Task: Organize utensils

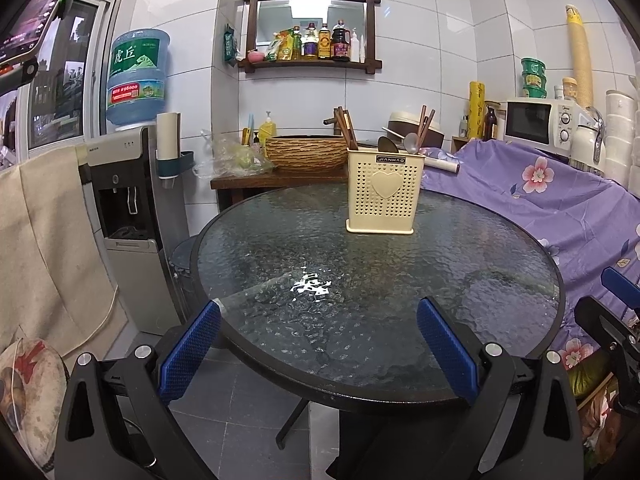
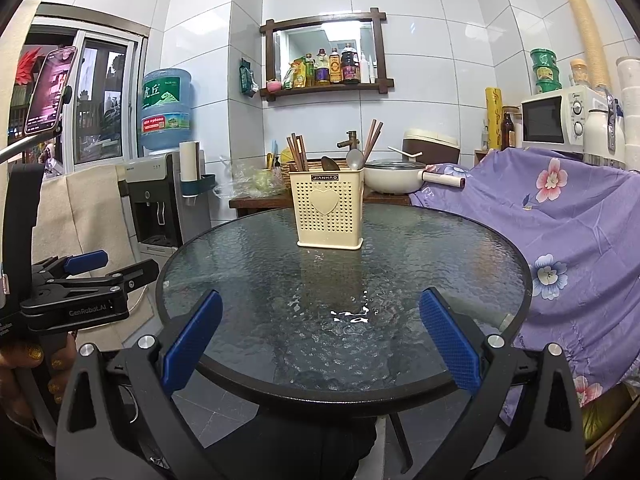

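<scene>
A cream plastic utensil holder [image 1: 385, 190] with a heart on its front stands upright on the far half of the round glass table [image 1: 280, 364], a little above the middle of the left wrist frame and near the centre of the right wrist frame. Brown chopsticks [image 1: 347, 128] lean out of its left compartment, another pair [image 1: 425, 122] angles up from the right side, and between them a dark spoon [image 1: 388, 145] and a silver spoon [image 1: 412, 143] show their bowls above the rim. The left gripper [image 1: 318, 342] hangs over the near edge of the table at the bottom of its frame, blue pads spread wide with nothing between them. The right gripper [image 2: 320, 338] sits the same way at the bottom of its own frame, jaws wide apart and empty above the glass. In the right wrist view the left tool also shows at the left edge, held by a hand [image 2: 28, 376]. A purple floral cloth [image 1: 552, 200] drapes along the right side of both frames, just beside the table, with a white microwave [image 1: 538, 124] behind it. At the left of the left wrist frame stands a water dispenser [image 1: 128, 216] carrying a blue bottle [image 1: 136, 76].
</scene>
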